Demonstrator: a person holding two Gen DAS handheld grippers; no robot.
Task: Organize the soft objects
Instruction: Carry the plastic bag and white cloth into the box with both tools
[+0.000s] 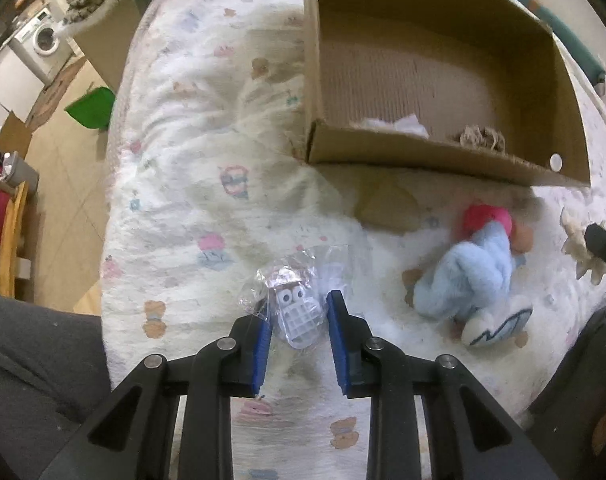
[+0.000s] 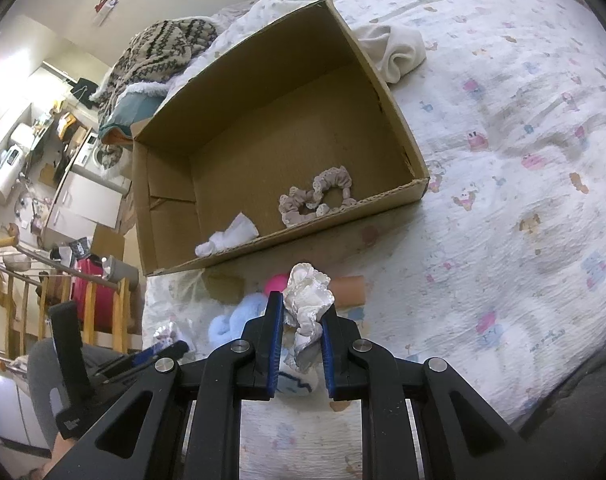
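Observation:
A cardboard box [image 1: 403, 152] lies on the bed; it also shows in the right wrist view [image 2: 399, 196]. Inside lie a beige scrunchie [image 2: 319, 196] and a white cloth [image 2: 227, 236]. My left gripper [image 1: 299, 316] is open around a white toy in a clear plastic bag [image 1: 299, 312] on the bedspread. My right gripper [image 2: 302, 312] is shut on a white frilly scrunchie [image 2: 309, 300], held above the bed in front of the box. A light blue plush with a pink part [image 1: 475, 268] lies right of the left gripper and shows in the right wrist view [image 2: 227, 324].
A folded white cloth [image 2: 395, 52] lies behind the box. A patterned knit blanket [image 2: 159, 52] sits at the bed's far end. A peach cylinder [image 2: 349, 290] lies on the bed. A wooden chair [image 1: 7, 236] stands on the floor left of the bed.

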